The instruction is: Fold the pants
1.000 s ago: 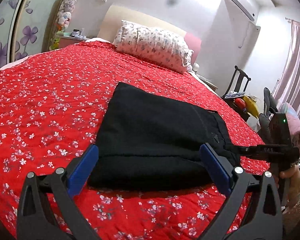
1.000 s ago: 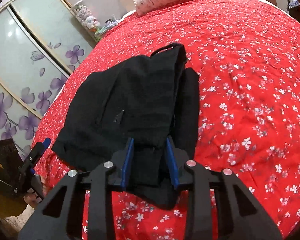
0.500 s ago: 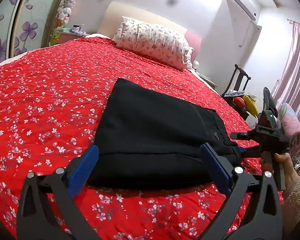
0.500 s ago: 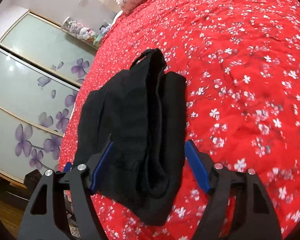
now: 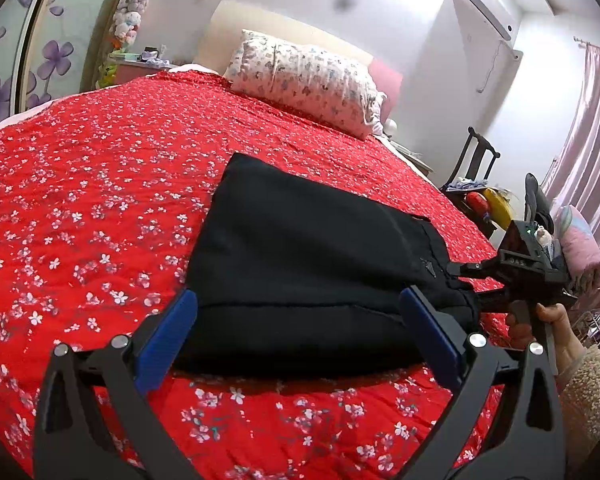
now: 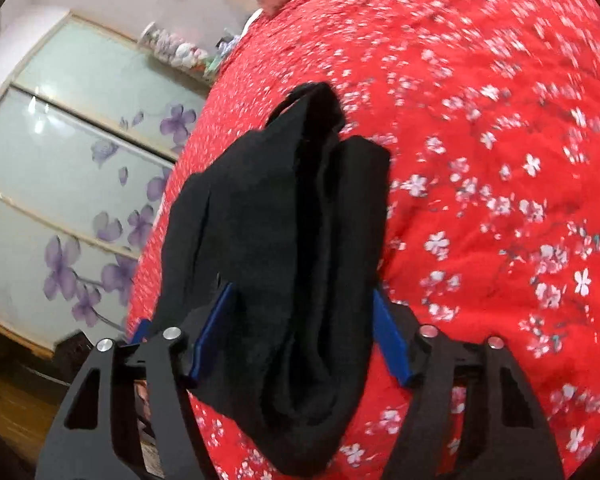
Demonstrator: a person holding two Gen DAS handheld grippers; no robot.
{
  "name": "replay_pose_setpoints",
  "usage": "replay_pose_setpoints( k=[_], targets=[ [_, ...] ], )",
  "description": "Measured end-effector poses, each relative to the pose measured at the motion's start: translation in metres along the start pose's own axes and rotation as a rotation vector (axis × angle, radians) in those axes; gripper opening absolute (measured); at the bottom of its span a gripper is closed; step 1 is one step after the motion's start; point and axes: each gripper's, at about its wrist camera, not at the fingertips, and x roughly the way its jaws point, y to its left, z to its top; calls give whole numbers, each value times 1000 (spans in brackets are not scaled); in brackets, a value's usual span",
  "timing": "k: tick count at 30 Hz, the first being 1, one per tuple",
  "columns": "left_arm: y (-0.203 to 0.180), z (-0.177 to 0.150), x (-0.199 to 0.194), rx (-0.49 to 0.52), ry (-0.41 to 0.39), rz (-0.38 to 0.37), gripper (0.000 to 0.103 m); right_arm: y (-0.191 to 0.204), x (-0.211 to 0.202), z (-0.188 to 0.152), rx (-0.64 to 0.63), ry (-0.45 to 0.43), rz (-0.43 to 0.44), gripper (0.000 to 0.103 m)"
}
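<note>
Now right tool (image 6: 300, 336) astride the folded black fabric pants (image 6: 284, 240), jaws just narrowing, blue pads seemingly not pressing the cloth, left tool (image 5: 298, 334) spread wide and empty at the pants' near edge, pants lying on red flowered bedspread (image 5: 80, 208).

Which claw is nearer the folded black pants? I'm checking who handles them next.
Right. The right claw straddles one end of the black pants, which bulge between its blue pads; whether they press is unclear. The left claw hangs wide open at their near edge.
</note>
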Motion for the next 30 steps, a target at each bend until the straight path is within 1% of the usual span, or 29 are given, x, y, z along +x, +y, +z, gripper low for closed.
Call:
replay_pose_setpoints(
  k=[1, 3, 5, 8, 10, 11, 14, 15, 16, 18, 19, 21, 22, 24, 25, 26, 27, 30],
  targets=[
    [0, 0, 0, -1, 0, 0, 101, -1, -1, 0, 1, -7, 3, 60],
    [0, 0, 0, -1, 1, 0, 101, 5, -5, -2, -29, -25, -4, 47],
    [1, 0, 0, -2, 4, 0, 101, 16, -12, -4, -73, -44, -21, 44],
    [1, 0, 0, -4, 5, -1, 101, 33, -14, -10, -157, -49, -58, 44],
    [1, 0, 0, -5, 6, -1, 101, 32, -12, -8, -164, -37, -81, 44],
    [1, 0, 0, -6, 6, -1, 101, 25, -11, -5, -126, -29, -66, 44],
    [1, 0, 1, -7, 5, -3, 101, 4, -6, 2, -11, 4, -2, 49],
    [1, 0, 1, -9, 7, -3, 101, 2, -4, 2, 3, 9, 2, 54],
    [1, 0, 2, -11, 9, -4, 101, 0, -3, 2, 13, 10, 2, 54],
    [3, 0, 2, -16, 11, -5, 101, 8, -4, -1, -14, 9, -2, 54],
    [3, 0, 2, -19, 11, -6, 101, 20, -6, -3, -65, 3, -14, 54],
    [4, 0, 2, -22, 14, -7, 101, 40, -4, -6, -157, 1, -86, 55],
    [4, 0, 3, -21, 16, -6, 101, 42, -1, -6, -167, 7, -106, 55],
    [4, 0, 3, -19, 15, -6, 101, 30, 3, -1, -107, 22, -78, 54],
    [4, 0, 2, -19, 12, -6, 101, 27, 2, 0, -84, 13, -60, 53],
    [4, 0, 1, -19, 10, -8, 101, 31, -1, -3, -108, -4, -68, 48],
    [5, 0, 1, -21, 11, -8, 101, 36, -4, -6, -143, -20, -85, 46],
    [6, 0, 3, -28, 18, -6, 101, 53, -7, -11, -208, -58, -147, 45]
  ],
)
